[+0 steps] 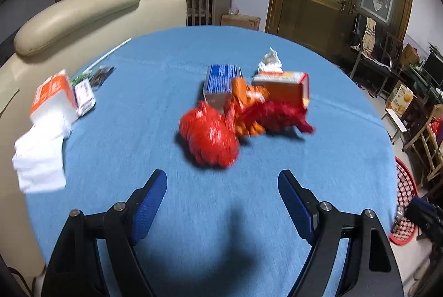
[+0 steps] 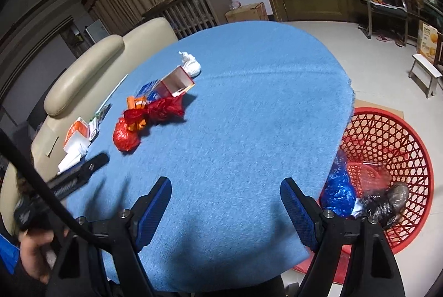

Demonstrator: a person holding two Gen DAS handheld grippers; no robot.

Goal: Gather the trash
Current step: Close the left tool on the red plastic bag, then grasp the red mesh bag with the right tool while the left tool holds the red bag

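The red bag [image 1: 209,137] lies on the blue tablecloth [image 1: 166,75], at the near end of a small heap of rubbish. It is a knotted, crinkled plastic bundle; it looks light and soft, likely to squash and slide under a pinch. The bunched neck toward the heap seems the surest place to grip; the rounded belly would probably slip.

Touching the bag on its far side are orange wrappers [image 1: 243,103] and a red mesh [image 1: 277,115], limp and easy to snag. Behind these stand a blue box [image 1: 221,82] and an orange box [image 1: 285,87], stiff cardboard that should take a squeeze across the flat sides. A white wad [image 1: 270,61] sits just beyond the orange box.

Left of the bag, well apart, lie a carton [image 1: 52,97] and white tissues [image 1: 38,158], thin and floppy.

The left gripper [image 1: 223,187] hangs near the bag with its jaws spread and nothing between them. The right gripper [image 2: 225,196] is spread and empty too, farther from the bag, over bare cloth.

Right of the bag, off the table, a red basket [image 2: 387,136] on the floor already holds some bags.
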